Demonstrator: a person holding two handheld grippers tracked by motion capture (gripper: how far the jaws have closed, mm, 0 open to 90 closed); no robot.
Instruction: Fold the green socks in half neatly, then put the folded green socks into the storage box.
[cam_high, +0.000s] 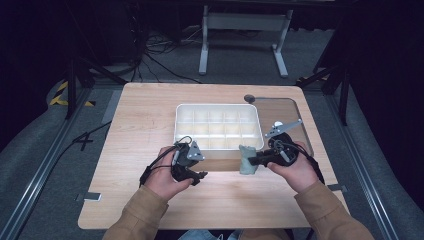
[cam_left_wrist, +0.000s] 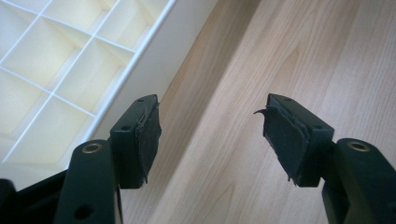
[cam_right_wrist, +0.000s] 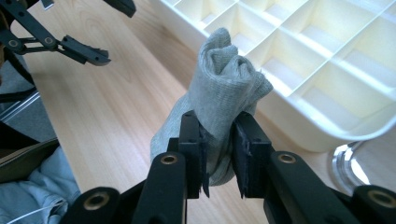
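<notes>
A rolled grey sock (cam_right_wrist: 219, 102) is pinched between the jaws of my right gripper (cam_right_wrist: 219, 154), which is shut on it. In the high view the sock (cam_high: 247, 161) hangs just in front of the near right corner of the white divided tray (cam_high: 218, 146), held by the right gripper (cam_high: 255, 161). My left gripper (cam_left_wrist: 210, 135) is open with nothing between its pads, hovering over the wood beside the tray's front wall (cam_left_wrist: 154, 60). From above, the left gripper (cam_high: 200, 175) sits near the tray's front left corner.
The tray (cam_right_wrist: 327, 135) has several empty compartments. A clear lid or panel (cam_high: 285, 112) lies to the tray's right on the wooden table (cam_high: 150, 120), with a round metal knob (cam_high: 249, 98) at its far corner. Bare wood runs along the table's front.
</notes>
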